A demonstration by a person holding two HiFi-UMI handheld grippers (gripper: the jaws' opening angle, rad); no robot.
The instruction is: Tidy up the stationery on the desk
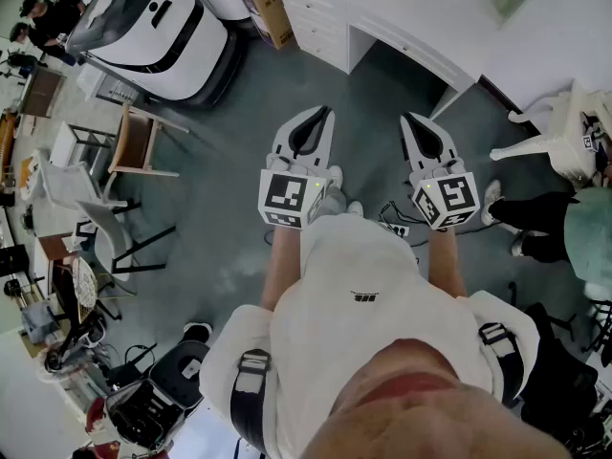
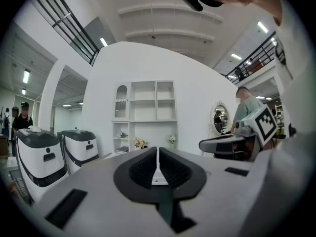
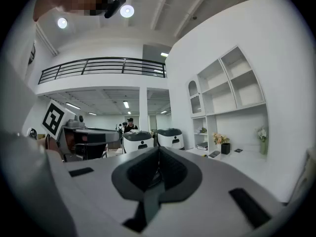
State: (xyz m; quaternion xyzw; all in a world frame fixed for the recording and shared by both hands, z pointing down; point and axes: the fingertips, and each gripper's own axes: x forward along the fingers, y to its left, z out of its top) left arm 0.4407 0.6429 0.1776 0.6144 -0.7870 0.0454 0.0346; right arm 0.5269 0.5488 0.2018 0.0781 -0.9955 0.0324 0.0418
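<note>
Over floor [image 1: 225,156], left tool [image 1: 319,113] and right tool [image 1: 412,120] hover.

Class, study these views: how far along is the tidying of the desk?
Nothing looks done. In hand: nothing; the grey-and-white left gripper and right gripper are shut, empty, held over the grey floor, away from the white desk. All tidying remains.

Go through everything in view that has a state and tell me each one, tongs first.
Left tongs: shut, holding nothing.
Right tongs: shut, holding nothing.
White desk: drawers look closed.
Wooden chair: upright, nobody on it.
</note>
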